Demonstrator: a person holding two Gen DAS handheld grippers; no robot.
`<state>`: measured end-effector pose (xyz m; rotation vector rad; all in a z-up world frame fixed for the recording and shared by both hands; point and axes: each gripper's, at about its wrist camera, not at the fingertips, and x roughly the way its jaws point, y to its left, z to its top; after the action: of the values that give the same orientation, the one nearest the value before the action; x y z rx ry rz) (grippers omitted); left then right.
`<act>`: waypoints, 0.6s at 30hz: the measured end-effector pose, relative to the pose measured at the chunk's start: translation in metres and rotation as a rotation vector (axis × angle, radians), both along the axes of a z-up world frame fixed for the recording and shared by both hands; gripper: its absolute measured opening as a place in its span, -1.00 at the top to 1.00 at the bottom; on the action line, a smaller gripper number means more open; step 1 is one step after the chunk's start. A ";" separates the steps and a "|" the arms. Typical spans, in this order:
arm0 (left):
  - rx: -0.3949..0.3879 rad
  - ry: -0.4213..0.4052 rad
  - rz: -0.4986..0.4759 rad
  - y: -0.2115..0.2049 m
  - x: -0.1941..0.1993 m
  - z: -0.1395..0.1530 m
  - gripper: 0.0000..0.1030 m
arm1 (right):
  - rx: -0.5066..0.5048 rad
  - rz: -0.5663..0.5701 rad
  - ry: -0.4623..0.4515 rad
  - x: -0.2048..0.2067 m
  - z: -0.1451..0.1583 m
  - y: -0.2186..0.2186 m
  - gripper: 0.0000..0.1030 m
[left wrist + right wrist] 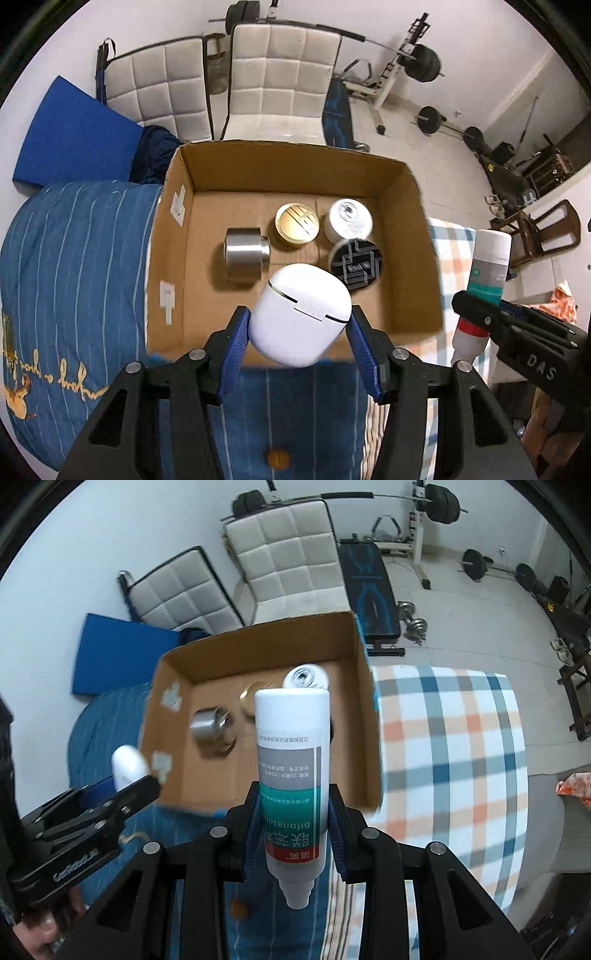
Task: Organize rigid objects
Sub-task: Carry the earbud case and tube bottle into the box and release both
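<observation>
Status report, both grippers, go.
Left gripper shut on white case, above box near edge. Right gripper shut on bottle. Four items already boxed.

The cardboard box [402,236] is plain brown with white tape patches on its nine-o'clock wall. Inside it sit a silver metal cylinder [245,254], a gold-lidded tin [297,222], a white jar [349,220] and a black tin [356,265] with a grey geometric pattern. The earbud case [300,321] is glossy white. The bottle [293,775] is white with grey, teal and red bands. One blanket [74,258] is blue with thin pale stripes; the other blanket [450,738] is white checked in blue, grey and orange.
</observation>
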<state>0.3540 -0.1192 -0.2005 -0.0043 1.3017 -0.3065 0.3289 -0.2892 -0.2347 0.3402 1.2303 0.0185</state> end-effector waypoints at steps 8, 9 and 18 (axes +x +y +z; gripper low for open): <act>0.055 0.124 -0.009 -0.023 0.044 -0.071 0.02 | -0.127 -0.024 0.161 0.071 -0.075 0.001 0.33; 0.073 0.138 -0.024 -0.027 0.047 -0.081 0.02 | -0.145 -0.022 0.181 0.076 -0.084 0.003 0.33; 0.140 0.235 -0.049 -0.039 0.065 -0.133 0.01 | -0.213 -0.056 0.276 0.100 -0.127 0.009 0.33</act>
<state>0.4194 -0.1578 -0.3331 0.1136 1.5561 -0.2611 0.4288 -0.2806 -0.3612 0.1948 1.4803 -0.2128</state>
